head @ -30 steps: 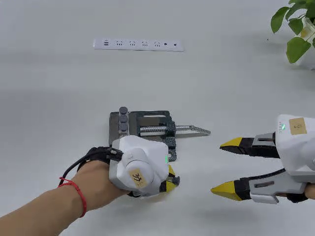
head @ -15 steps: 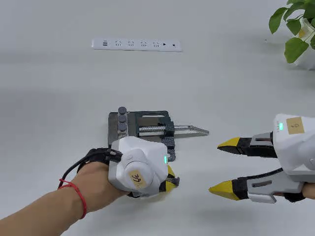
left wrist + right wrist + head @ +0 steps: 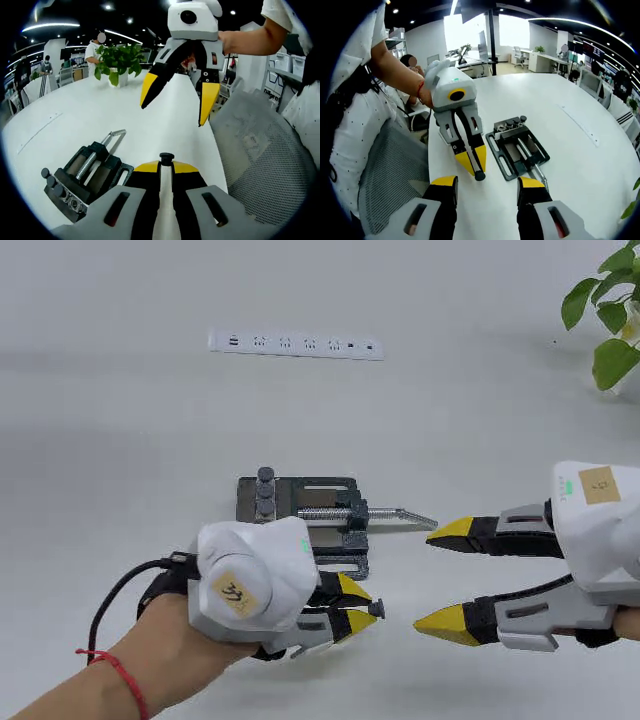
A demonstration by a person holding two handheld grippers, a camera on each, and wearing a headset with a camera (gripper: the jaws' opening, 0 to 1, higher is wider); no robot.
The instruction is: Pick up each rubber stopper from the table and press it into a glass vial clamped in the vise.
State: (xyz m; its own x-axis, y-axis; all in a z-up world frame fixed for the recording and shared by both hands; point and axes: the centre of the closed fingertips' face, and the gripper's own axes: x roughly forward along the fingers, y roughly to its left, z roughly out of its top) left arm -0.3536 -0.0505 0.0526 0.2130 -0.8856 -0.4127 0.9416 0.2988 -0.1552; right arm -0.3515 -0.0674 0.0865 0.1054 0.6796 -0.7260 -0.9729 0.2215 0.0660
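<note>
White table (image 3: 150,420) underneath: could drop the stopper (image 3: 378,610), nipped only at the tips of the closed left gripper (image 3: 360,604) beside the vise (image 3: 300,485), or bump the empty, wide-spread right gripper (image 3: 435,579).

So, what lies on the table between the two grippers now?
Nothing: in the head view, only bare table separates the left gripper, shut on a dark stopper, from the open right gripper.
</note>
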